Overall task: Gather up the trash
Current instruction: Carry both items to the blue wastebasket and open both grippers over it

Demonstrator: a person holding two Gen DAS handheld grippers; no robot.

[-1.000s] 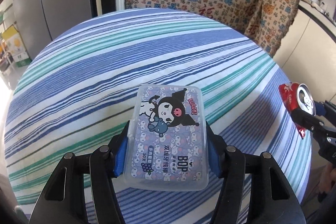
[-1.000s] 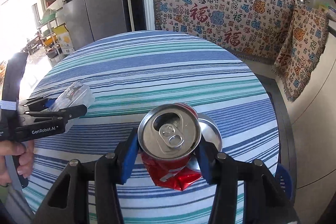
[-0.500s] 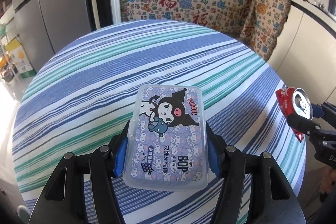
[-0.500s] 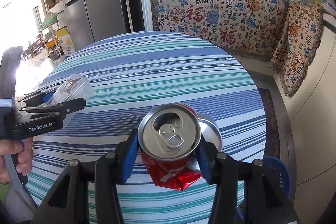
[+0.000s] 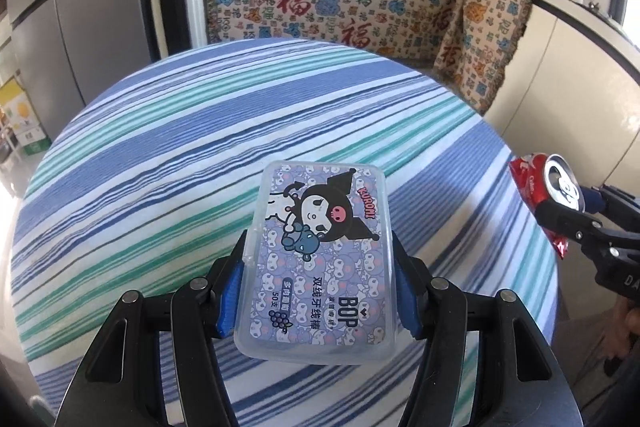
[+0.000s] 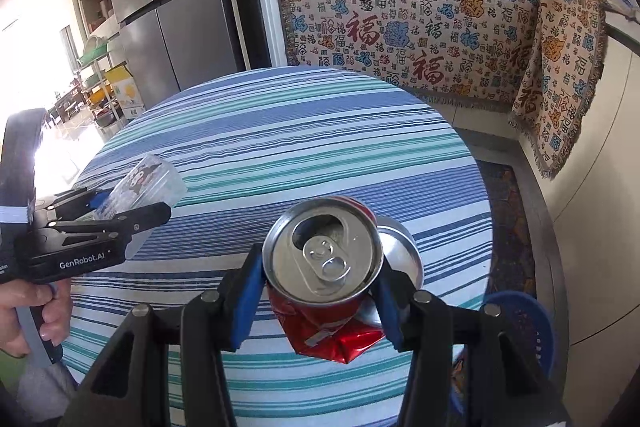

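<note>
My left gripper [image 5: 318, 291] is shut on a clear plastic floss-pick box [image 5: 320, 259] with a cartoon label, held above the round striped table [image 5: 200, 147]. My right gripper [image 6: 320, 291] is shut on a crushed red soda can [image 6: 324, 267], its open top facing the camera, held above the table's right side. The can [image 5: 548, 187] and the right gripper [image 5: 580, 211] show at the right edge of the left wrist view. The box [image 6: 146, 183] and the left gripper [image 6: 120, 211] show at the left of the right wrist view.
A blue basket [image 6: 520, 323] stands on the floor by the table's right edge. A patterned cloth [image 6: 420, 39] covers the counter behind, with pots on top. A grey fridge [image 6: 168, 7] stands at the back left.
Both grippers have risen and pulled back from the table with their objects still held. More of the floor and the blue basket shows now.
</note>
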